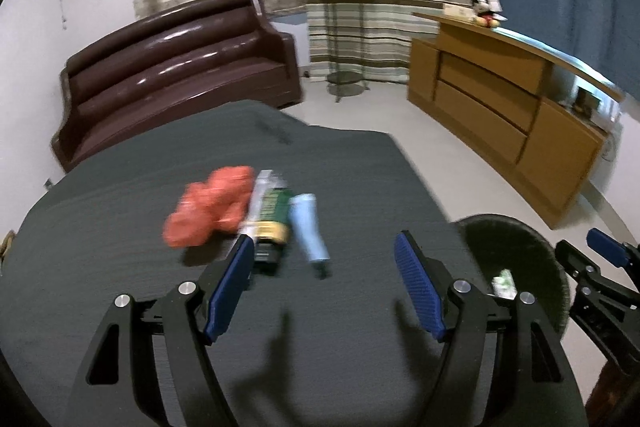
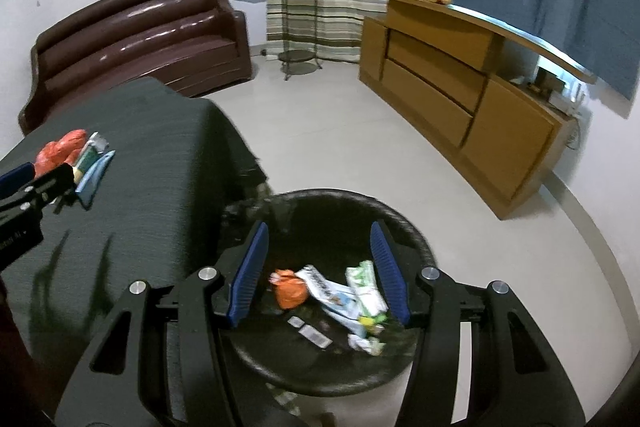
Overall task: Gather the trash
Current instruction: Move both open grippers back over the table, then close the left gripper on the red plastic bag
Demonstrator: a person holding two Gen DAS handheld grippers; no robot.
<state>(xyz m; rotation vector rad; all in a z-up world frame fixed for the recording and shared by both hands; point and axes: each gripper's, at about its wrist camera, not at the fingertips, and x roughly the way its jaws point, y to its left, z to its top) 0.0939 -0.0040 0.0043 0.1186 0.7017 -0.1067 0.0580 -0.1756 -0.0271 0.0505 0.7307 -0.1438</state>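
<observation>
- Left wrist view: the left gripper [image 1: 324, 251], jaws wide and empty, hangs over the dark table [image 1: 120, 267]; blurred mid-table lie an orange bag [image 1: 212, 207], a green wrapper [image 1: 272, 215] and a blue tube [image 1: 308, 231]. The bin [image 1: 532, 251] is cut off past the right edge.
- Right wrist view: the right gripper [image 2: 320, 267], jaws apart and empty, is over the black bin [image 2: 416, 239] off the table's right edge, partly hiding its wrappers [image 2: 340, 295].

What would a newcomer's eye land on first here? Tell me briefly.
First, the crumpled orange wrapper on the dark tablecloth, beside a green packet and a pale blue tube, ahead of the open left gripper. Next, the black bin beside the table, litter inside, under the empty right gripper.
</observation>
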